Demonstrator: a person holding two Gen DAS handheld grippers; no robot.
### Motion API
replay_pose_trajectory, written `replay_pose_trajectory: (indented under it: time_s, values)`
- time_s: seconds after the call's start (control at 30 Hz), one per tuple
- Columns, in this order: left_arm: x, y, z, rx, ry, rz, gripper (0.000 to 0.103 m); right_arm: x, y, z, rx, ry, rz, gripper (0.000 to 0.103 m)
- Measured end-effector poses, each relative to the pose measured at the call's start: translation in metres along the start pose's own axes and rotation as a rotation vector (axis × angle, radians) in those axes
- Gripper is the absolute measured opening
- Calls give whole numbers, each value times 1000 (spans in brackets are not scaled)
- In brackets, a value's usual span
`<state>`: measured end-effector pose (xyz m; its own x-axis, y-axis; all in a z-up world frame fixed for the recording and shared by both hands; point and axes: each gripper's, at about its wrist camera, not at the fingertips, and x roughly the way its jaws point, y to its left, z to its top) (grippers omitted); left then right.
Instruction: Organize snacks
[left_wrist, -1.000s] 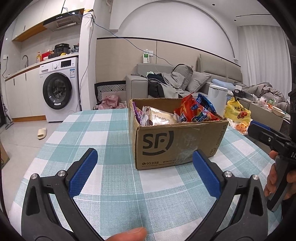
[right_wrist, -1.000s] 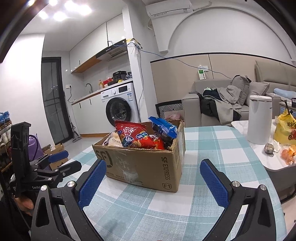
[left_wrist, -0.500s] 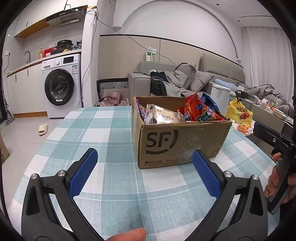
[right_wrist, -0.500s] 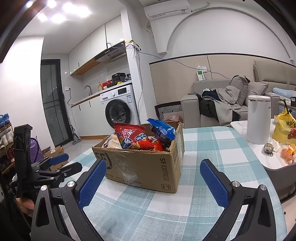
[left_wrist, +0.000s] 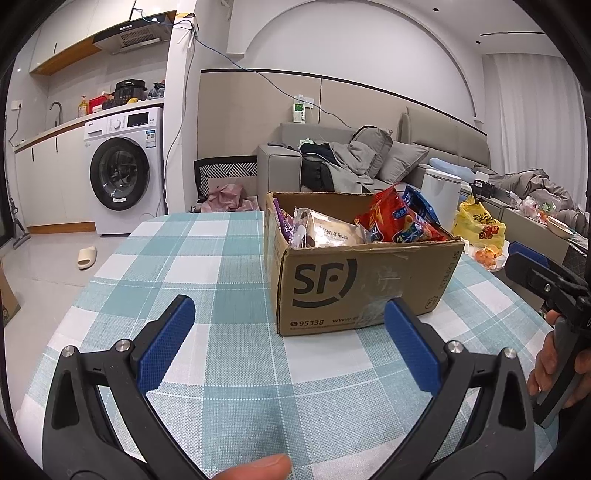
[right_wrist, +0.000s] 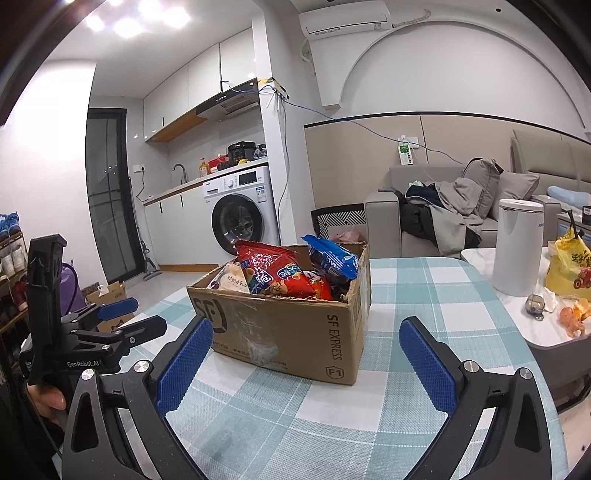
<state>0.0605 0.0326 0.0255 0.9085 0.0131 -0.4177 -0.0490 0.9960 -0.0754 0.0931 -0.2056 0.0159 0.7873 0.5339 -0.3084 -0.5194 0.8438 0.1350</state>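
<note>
An open cardboard box (left_wrist: 354, 288) (right_wrist: 295, 328) printed SF stands on the teal checked tablecloth (left_wrist: 207, 258) (right_wrist: 424, 295). Snack bags stick out of it: a red bag (left_wrist: 399, 225) (right_wrist: 277, 273), a blue bag (left_wrist: 417, 201) (right_wrist: 332, 258), a pale bag (left_wrist: 328, 232) (right_wrist: 231, 280) and a purple one (left_wrist: 282, 223). My left gripper (left_wrist: 286, 336) hovers open a little short of the box's front face, with nothing between its blue pads. My right gripper (right_wrist: 306, 354) is open and empty too, facing the box's right front corner. Each gripper shows at the edge of the other's view.
A white side table (right_wrist: 517, 314) to the right carries a white canister (right_wrist: 519, 247), a yellow bag (right_wrist: 569, 269) and orange peel. A sofa (left_wrist: 332, 166) with clothes stands behind, a washing machine (left_wrist: 122, 173) at the left. A slipper (left_wrist: 86, 256) lies on the floor.
Both grippers have drifted slightly toward the box and tilted a little; the box looks a bit larger. Both stay open and empty.
</note>
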Motion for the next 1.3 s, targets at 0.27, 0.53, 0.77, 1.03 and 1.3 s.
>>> replay_pose_trajectory:
  time_s: [0.27,0.53,0.77,1.03,1.3]
  values:
    - [0,0,0,0,-1,1,102,0,1,-1,-1,0,0,103]
    - [-1,1,0,-4,1,2,102,0,1,-1,-2,0,2,103]
    - [-1,1,0,-4,1,0,102,0,2,0,1,0,3,103]
    - [-1,1,0,-6,2,-2,102,0,2,0,-1,0,3,103]
    - [-1,1,0,-5,1,-3,102,1,4,-2,-13,-1,2,103]
